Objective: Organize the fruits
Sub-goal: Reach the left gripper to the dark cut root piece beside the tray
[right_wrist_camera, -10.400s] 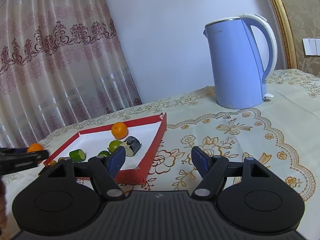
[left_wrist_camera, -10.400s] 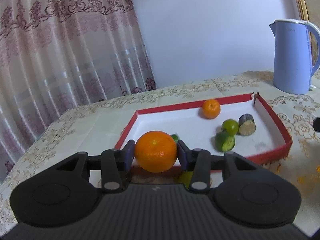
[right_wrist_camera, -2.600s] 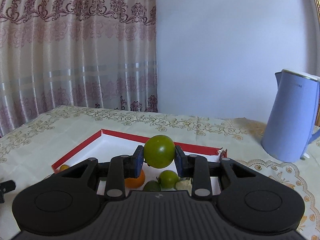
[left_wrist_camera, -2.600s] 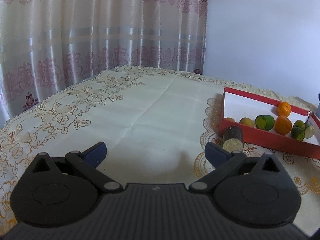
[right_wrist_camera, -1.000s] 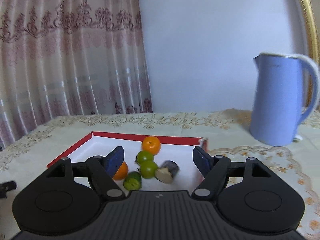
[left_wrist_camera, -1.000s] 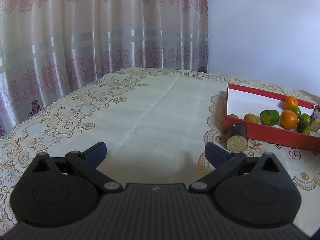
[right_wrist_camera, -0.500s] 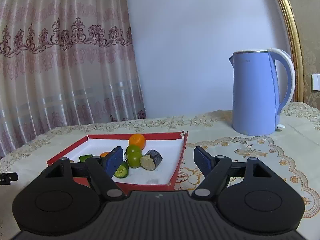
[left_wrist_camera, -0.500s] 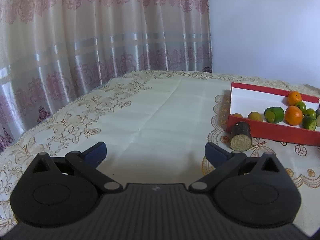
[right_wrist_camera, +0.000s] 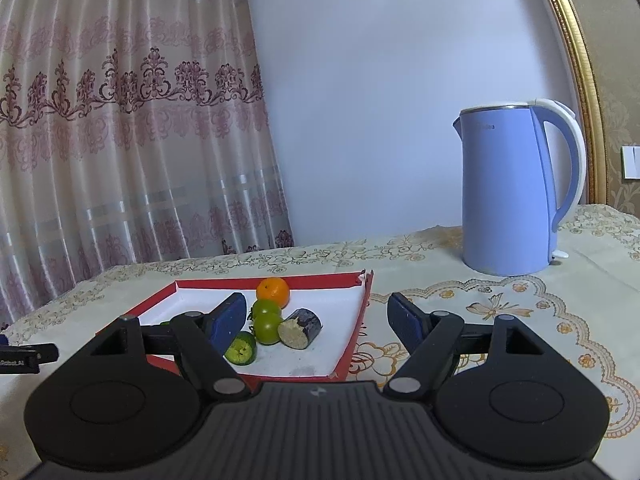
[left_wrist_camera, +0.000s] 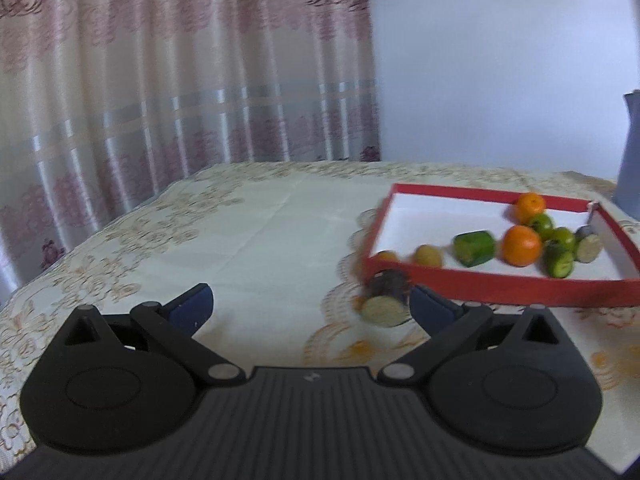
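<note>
A red tray (left_wrist_camera: 492, 283) with a white floor holds two oranges (left_wrist_camera: 520, 246), several limes (left_wrist_camera: 542, 222), a green cut piece (left_wrist_camera: 474, 248), small yellow fruits (left_wrist_camera: 428, 256) and a dark cut chunk (left_wrist_camera: 588, 246). Another dark chunk with a pale cut face (left_wrist_camera: 386, 300) lies on the tablecloth against the tray's near corner, just beyond the right finger of my left gripper (left_wrist_camera: 312, 308), which is open and empty. My right gripper (right_wrist_camera: 318, 320) is also open and empty, hanging in front of the tray (right_wrist_camera: 358, 332), where an orange (right_wrist_camera: 273, 291), limes (right_wrist_camera: 267, 326) and a dark chunk (right_wrist_camera: 300, 328) show.
A blue electric kettle (right_wrist_camera: 516, 192) stands on the table right of the tray. A patterned curtain hangs behind the table on the left, and a plain wall behind the tray. A black part of the left gripper (right_wrist_camera: 24, 356) shows at the far left.
The left wrist view has swung towards the tray, so the loose dark chunk now sits close to its right finger. The right gripper has drawn back from the tray and stays open.
</note>
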`<state>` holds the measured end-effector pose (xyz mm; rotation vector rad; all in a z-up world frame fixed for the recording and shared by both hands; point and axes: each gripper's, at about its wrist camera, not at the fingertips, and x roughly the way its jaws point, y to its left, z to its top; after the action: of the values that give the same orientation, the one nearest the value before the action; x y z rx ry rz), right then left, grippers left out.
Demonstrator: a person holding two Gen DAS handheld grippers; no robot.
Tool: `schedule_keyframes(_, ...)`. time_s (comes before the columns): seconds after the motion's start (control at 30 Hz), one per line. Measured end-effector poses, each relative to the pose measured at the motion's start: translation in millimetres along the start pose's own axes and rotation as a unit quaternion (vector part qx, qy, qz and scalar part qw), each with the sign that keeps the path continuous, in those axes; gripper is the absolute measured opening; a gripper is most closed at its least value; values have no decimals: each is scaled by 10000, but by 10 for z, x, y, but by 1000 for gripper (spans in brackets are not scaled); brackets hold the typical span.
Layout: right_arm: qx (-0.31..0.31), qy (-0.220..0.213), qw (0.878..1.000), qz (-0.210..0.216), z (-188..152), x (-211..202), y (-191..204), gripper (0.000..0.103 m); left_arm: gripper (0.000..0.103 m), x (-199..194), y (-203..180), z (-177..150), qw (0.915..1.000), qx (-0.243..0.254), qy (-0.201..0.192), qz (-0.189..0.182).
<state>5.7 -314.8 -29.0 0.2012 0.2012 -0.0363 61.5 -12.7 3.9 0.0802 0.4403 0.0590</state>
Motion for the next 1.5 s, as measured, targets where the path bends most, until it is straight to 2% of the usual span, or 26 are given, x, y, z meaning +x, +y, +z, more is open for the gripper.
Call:
schedule_keyframes(0.23, 0, -61, 10000, -30, 4, -18, -11, 78, 103, 8, -222, 58, 9996, 108, -82, -233)
schedule_keyframes(0.47, 3, -48, 10000, -73, -20, -1, 2, 78, 103, 70, -295, 65, 9995, 136, -90, -273)
schedule_keyframes(0.6, 90, -476, 9986, -214, -69, -59, -4, 77, 103, 92, -309, 55, 9995, 139, -84, -274)
schedule_keyframes(0.73, 112, -663, 9973, -293, -75, -93, -19, 78, 103, 114, -309, 56, 9996, 132, -55, -259)
schedule_keyframes(1.03, 21, -517, 9983, -274, -75, -39, -8, 78, 103, 180, -361, 41, 9989, 272, 26, -373)
schedule_keyframes(1.3, -13, -458, 9987, -234, -74, -34, 6, 78, 103, 350, -381, 9, 9975, 405, 304, -502)
schedule_keyframes(1.5, 15, -477, 9987, -168, -55, -53, 6, 78, 103, 359, -415, -18, 9957, 659, 277, -587)
